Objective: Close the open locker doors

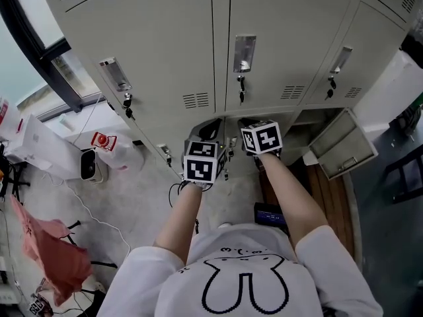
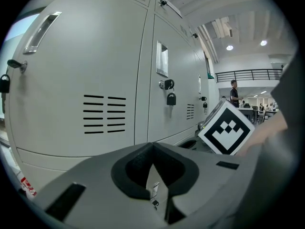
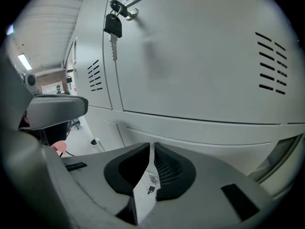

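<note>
Screening the open locker (image 1: 318, 117), the right hand-held gripper (image 1: 254, 127) is shut

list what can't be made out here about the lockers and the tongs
- Head view: tong tips of the left gripper and right gripper, under their marker cubes.
- Head view: the compartment behind the open door, mostly hidden by the locker fronts above.
- Head view: locker tops, cut off by the upper edge.
- Left gripper view: the distant person, too small.

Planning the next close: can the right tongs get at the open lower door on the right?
Probably yes. The open door hangs out just right of the right tongs, and the head view shows nothing between them. Shut tongs could push it.
</note>
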{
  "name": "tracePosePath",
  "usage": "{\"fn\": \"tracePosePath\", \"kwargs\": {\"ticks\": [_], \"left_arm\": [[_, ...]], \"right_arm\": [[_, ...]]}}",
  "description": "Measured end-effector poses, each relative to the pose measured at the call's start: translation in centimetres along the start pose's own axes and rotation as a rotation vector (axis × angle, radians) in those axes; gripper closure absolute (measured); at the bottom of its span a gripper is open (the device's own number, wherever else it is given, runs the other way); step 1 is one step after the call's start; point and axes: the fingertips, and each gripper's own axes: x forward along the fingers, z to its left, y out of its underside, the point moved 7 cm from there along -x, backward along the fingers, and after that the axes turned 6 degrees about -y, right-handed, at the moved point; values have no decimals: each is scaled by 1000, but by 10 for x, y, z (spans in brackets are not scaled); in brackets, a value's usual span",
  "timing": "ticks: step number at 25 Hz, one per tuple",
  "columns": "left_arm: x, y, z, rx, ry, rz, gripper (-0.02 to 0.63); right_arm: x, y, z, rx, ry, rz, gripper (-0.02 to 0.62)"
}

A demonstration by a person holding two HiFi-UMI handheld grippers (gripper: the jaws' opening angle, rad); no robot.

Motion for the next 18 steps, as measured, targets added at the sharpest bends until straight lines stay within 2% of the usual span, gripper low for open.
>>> {"fn": "tracePosePath", "kwargs": {"ticks": [6, 13, 18], "left_arm": [[4, -1, 6, -7, 11, -3, 590], [6, 1, 3, -14, 35, 1, 591], [3, 4, 5, -23, 42, 4, 591]], "right_arm": [[3, -3, -3, 13, 28, -6, 595], [0, -5, -4, 5, 40, 31, 595], [-4, -3, -4, 35, 24, 8, 597]]}}
